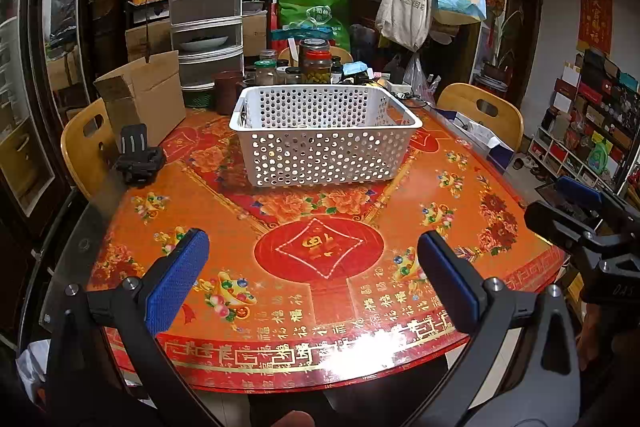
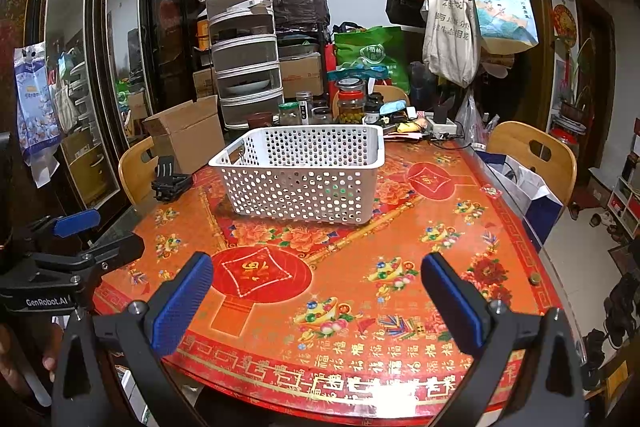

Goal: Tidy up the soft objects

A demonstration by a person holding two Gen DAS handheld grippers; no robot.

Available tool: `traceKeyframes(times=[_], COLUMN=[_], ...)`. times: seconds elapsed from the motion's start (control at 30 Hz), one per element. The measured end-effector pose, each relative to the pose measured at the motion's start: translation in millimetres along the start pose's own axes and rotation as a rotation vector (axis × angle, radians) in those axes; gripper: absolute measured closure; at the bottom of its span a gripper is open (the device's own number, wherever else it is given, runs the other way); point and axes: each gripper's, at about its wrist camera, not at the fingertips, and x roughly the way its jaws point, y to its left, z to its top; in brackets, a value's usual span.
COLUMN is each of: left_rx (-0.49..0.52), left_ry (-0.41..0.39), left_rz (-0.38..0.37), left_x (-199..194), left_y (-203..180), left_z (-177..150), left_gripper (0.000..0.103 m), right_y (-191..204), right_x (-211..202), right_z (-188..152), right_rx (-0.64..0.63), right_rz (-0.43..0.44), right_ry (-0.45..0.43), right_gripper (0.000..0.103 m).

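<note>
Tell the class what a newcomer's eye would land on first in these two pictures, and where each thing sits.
The bright red-and-orange tablecloth fills the view, with a white perforated basket standing at its middle. In front, the open blue-padded left hand-held gripper and right hand-held gripper hover over the near edge. Behind the basket, jars crowd the table's far side.

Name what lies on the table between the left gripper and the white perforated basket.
Nothing: in the left wrist view only bare patterned tablecloth separates the open left gripper from the basket.
</note>
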Motion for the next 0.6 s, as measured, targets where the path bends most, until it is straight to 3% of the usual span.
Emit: traceKeyframes(times=[0.6], left_rx=[0.022], left_ry=[-0.01], left_rz=[0.002], left_x=[1.3], left_y=[-5.0], left_z=[-5.3], left_gripper=[0.0], right_y=[3.7], right_x=[1.4], right_z=[-4.0], right_rx=[-0.006], right_rz=[0.027], right_ry=[0.013], right_gripper=[0.0])
